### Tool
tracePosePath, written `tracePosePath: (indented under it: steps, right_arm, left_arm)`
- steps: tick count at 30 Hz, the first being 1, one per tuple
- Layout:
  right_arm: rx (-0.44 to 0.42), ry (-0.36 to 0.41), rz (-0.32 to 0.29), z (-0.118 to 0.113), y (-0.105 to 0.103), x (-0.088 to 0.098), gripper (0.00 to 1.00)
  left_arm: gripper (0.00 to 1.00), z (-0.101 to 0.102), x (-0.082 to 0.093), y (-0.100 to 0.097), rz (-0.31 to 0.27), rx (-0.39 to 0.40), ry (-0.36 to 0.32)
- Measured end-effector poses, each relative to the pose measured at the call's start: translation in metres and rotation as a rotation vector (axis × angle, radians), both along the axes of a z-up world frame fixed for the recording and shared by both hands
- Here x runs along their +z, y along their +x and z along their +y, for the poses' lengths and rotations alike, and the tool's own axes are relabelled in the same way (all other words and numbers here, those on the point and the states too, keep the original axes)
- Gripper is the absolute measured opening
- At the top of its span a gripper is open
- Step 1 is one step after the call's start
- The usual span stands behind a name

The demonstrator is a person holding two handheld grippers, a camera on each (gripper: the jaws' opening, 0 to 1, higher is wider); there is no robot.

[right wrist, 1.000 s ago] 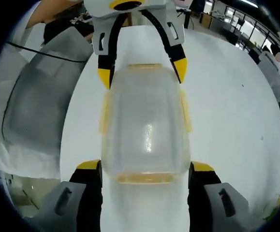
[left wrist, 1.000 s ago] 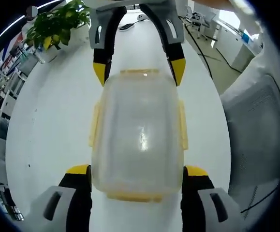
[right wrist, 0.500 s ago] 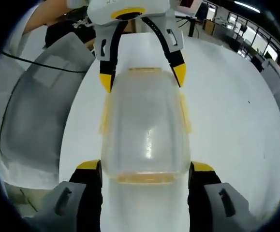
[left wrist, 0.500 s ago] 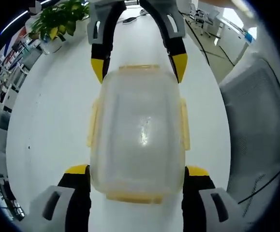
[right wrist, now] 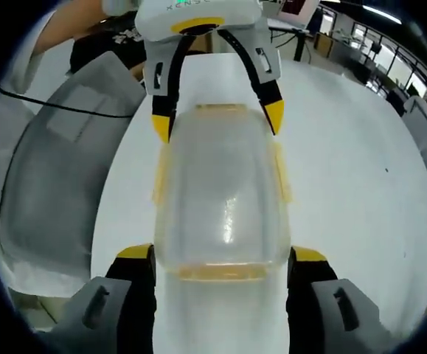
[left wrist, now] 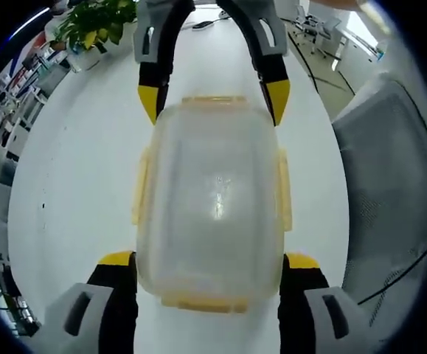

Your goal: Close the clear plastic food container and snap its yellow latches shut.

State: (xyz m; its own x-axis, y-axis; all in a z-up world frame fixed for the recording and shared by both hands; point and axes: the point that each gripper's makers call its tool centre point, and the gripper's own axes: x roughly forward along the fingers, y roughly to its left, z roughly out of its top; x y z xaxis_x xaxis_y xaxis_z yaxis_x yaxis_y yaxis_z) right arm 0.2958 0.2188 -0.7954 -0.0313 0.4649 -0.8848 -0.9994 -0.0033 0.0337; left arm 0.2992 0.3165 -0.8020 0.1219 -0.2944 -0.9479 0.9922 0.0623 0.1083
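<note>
Two hand-held grippers meet over a white table (left wrist: 73, 184), each straddling one end of the clear plastic food container (left wrist: 212, 199) that lies between them. The left gripper (left wrist: 209, 259) has its yellow-tipped jaws spread wide either side of the near end, gripping nothing; the right gripper (right wrist: 220, 254) stands the same way at the opposite end, jaws apart and empty. In the left gripper view the right gripper's tips flank the far latch (left wrist: 213, 99); in the right gripper view the left gripper's tips do likewise. The lid appears seated on the box, with yellow latches showing on all four sides, though whether any has clicked home cannot be told. To finish well, each gripper probably needs to press its end latch squarely down and inward while the other steadies the box against sliding. A potted plant (left wrist: 99, 18) and a grey chair (left wrist: 386, 169) stand beyond.
</note>
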Motion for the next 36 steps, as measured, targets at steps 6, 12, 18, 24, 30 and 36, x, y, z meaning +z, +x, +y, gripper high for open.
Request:
tracePosePath:
  steps: [6, 12, 18, 24, 30, 36]
  right_arm:
    - [0.002, 0.006, 0.005, 0.0, 0.001, 0.0, 0.69]
    - [0.01, -0.004, 0.007, 0.0, 0.003, 0.0, 0.7]
    - [0.012, -0.001, 0.006, 0.0, 0.015, 0.0, 0.7]
    - [0.002, -0.003, 0.004, 0.001, 0.033, 0.0, 0.7]
    - [0.003, -0.009, 0.005, -0.001, 0.053, 0.0, 0.7]
    - [-0.002, 0.004, 0.004, 0.002, 0.07, 0.0, 0.7]
  left_arm:
    - [0.75, 0.0, 0.0, 0.001, 0.001, -0.003, 0.001]
    - [0.76, -0.001, 0.0, 0.003, 0.009, -0.006, -0.002]
    - [0.76, -0.001, 0.0, 0.013, 0.007, 0.0, -0.003]
    - [0.76, 0.0, -0.001, 0.033, 0.007, -0.013, 0.018]
    - [0.76, -0.001, 0.0, 0.054, 0.008, -0.011, -0.005]
    - [0.76, 0.002, -0.001, 0.071, 0.009, -0.014, 0.003]
